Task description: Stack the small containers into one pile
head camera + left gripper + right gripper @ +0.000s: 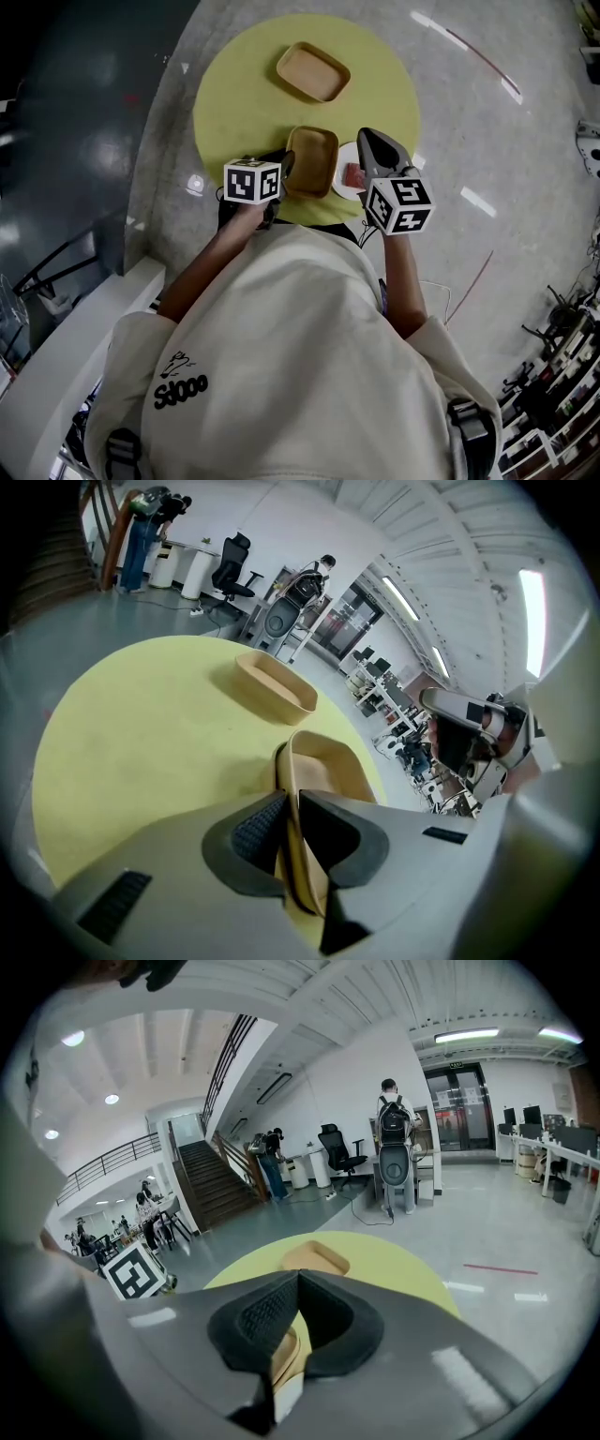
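Two tan, shallow rectangular containers lie on the round yellow table (234,94). The far container (312,71) sits alone near the back edge and also shows in the gripper views (275,686) (314,1258). The near container (312,159) rests at the table's front. My left gripper (284,166) (289,803) is shut on its left wall, with the wall (319,761) pinched between the pads. My right gripper (368,138) (298,1276) hovers just right of that container, shut with nothing between its jaws.
A small white dish (346,178) with something red in it sits under the right gripper at the table's front right edge. Grey polished floor surrounds the table. People, office chairs and a staircase stand far off in the hall.
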